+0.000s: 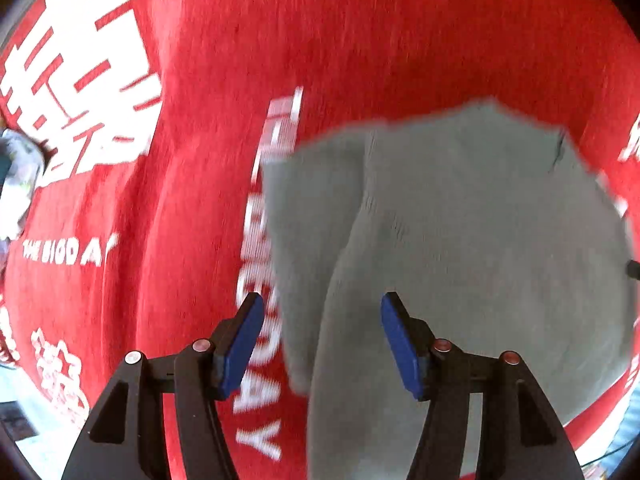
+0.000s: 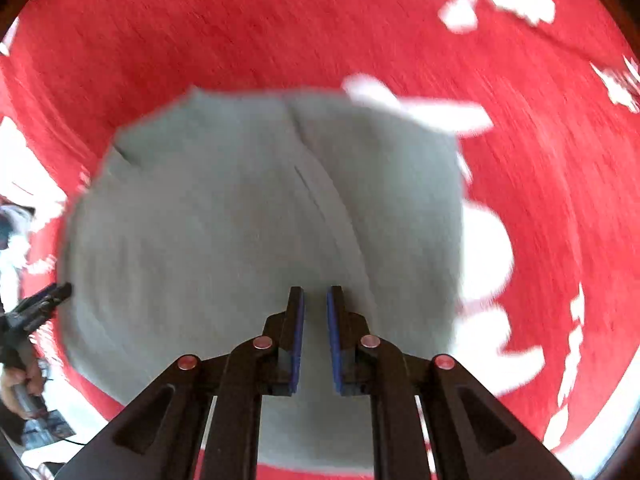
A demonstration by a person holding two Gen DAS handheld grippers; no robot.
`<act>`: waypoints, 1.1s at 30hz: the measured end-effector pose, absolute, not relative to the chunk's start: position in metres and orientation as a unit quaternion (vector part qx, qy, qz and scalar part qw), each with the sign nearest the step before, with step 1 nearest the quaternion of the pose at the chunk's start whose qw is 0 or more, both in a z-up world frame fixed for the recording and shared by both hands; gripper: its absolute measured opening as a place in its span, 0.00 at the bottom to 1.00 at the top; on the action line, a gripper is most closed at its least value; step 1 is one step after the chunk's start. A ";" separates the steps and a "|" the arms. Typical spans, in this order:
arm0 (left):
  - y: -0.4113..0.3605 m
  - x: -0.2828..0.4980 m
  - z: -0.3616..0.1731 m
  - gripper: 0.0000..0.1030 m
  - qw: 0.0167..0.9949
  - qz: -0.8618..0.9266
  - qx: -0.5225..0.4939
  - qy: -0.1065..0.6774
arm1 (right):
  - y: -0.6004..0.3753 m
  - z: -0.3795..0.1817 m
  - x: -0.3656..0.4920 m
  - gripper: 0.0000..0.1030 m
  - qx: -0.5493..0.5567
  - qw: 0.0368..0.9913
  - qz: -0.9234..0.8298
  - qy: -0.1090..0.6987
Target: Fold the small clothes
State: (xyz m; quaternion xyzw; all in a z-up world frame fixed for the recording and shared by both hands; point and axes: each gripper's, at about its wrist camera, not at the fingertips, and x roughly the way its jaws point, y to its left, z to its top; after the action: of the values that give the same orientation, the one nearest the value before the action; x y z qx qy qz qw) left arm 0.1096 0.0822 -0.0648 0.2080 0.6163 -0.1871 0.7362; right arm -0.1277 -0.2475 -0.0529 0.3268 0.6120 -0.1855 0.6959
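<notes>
A grey garment lies folded flat on a red cloth printed with white letters. My left gripper points down over the garment's left edge and is open: one blue pad is over the red cloth, the other over the grey fabric, with nothing gripped. In the right wrist view the same grey garment fills the middle, with a crease running down it. Over its near part, my right gripper has only a narrow gap between its pads and nothing in it. The left gripper shows at that view's left edge.
The red cloth spreads well beyond the garment on all sides. A pale, blurred object sits at its left edge. A hand holds the left gripper's handle. The cloth's near edge and light floor show at lower left.
</notes>
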 end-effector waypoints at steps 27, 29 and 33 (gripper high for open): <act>0.164 0.045 -0.074 0.24 0.699 -0.209 0.119 0.674 | -0.223 -0.054 -0.228 0.38 0.455 0.614 -0.260 0.590; 0.171 0.046 -0.065 0.24 0.703 -0.199 0.119 0.673 | -0.218 -0.040 -0.238 0.38 0.453 0.614 -0.265 0.590; 0.179 0.052 -0.040 0.24 0.717 -0.205 0.110 0.657 | -0.205 -0.008 -0.230 0.38 0.430 0.660 -0.246 0.565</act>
State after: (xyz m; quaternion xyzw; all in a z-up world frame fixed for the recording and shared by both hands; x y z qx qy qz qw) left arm 0.0522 0.1788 -0.0402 0.1101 0.6567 -0.2052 0.7173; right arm -0.2302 -0.2050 -0.0080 0.4303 0.5646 -0.2462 0.6599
